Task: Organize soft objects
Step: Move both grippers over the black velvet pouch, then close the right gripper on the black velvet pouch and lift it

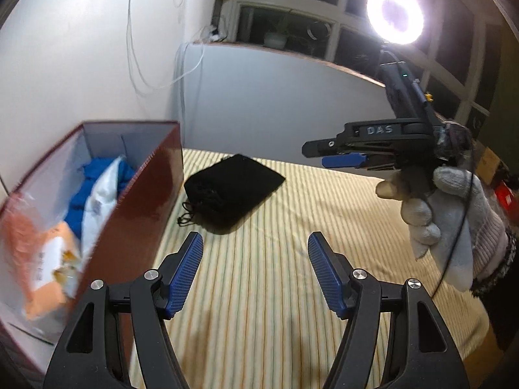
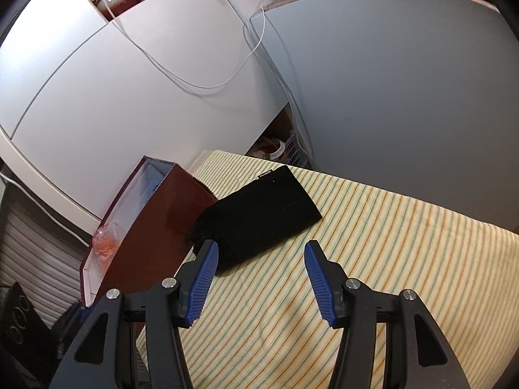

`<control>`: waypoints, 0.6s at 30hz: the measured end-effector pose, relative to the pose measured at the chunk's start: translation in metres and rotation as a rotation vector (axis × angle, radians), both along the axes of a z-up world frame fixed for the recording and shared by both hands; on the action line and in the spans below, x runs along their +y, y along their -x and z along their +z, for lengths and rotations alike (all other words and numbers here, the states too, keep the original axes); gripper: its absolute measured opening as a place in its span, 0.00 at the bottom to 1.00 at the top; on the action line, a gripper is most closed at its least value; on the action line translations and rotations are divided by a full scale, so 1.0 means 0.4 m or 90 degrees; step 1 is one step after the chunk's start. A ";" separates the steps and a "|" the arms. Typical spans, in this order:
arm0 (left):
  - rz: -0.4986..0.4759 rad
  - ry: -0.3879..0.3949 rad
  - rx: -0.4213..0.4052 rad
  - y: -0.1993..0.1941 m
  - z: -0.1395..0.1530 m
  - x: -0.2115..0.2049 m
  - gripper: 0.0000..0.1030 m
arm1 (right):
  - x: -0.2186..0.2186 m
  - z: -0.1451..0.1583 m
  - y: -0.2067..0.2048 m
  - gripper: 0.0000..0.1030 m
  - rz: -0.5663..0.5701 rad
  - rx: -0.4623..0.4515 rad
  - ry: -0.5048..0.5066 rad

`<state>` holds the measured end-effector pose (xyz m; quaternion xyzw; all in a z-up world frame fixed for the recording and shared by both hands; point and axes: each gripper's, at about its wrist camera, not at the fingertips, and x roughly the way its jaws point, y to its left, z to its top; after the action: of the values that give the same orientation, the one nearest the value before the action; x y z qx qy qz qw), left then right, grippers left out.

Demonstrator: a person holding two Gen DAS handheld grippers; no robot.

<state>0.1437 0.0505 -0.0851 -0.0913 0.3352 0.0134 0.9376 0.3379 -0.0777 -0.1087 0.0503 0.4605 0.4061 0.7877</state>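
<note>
A black drawstring pouch (image 1: 232, 188) lies flat on the striped cloth, next to a dark red box (image 1: 147, 194). The pouch also shows in the right wrist view (image 2: 259, 217) beside the box (image 2: 168, 223). The box holds a blue cloth (image 1: 82, 194), a white packet (image 1: 99, 206) and an orange packet (image 1: 45, 259). My left gripper (image 1: 254, 270) is open and empty above the cloth, short of the pouch. My right gripper (image 2: 259, 280) is open and empty just short of the pouch; it also shows in the left wrist view (image 1: 337, 154), held up at the right by a gloved hand.
The striped yellow cloth (image 2: 373, 259) covers the table. White cabinets (image 2: 129, 103) with hanging cables stand behind the box. A ring light (image 1: 395, 14) shines at the upper right, in front of dark windows. A white basket (image 2: 296, 154) sits beyond the table's far edge.
</note>
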 end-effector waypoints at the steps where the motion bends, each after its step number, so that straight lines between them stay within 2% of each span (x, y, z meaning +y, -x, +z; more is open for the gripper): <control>1: 0.010 0.005 0.006 -0.016 -0.013 0.003 0.65 | 0.005 -0.009 -0.014 0.50 0.003 0.004 -0.003; 12: 0.069 0.002 0.051 -0.148 -0.116 0.023 0.65 | 0.105 -0.102 -0.161 0.50 0.037 0.029 0.003; 18: 0.080 -0.002 0.060 -0.186 -0.137 0.037 0.65 | 0.137 -0.166 -0.210 0.50 0.039 0.059 0.015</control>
<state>0.2183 0.0652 -0.1397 -0.1098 0.3729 0.0770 0.9181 0.4220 -0.0229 -0.1750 0.0458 0.5026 0.4217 0.7533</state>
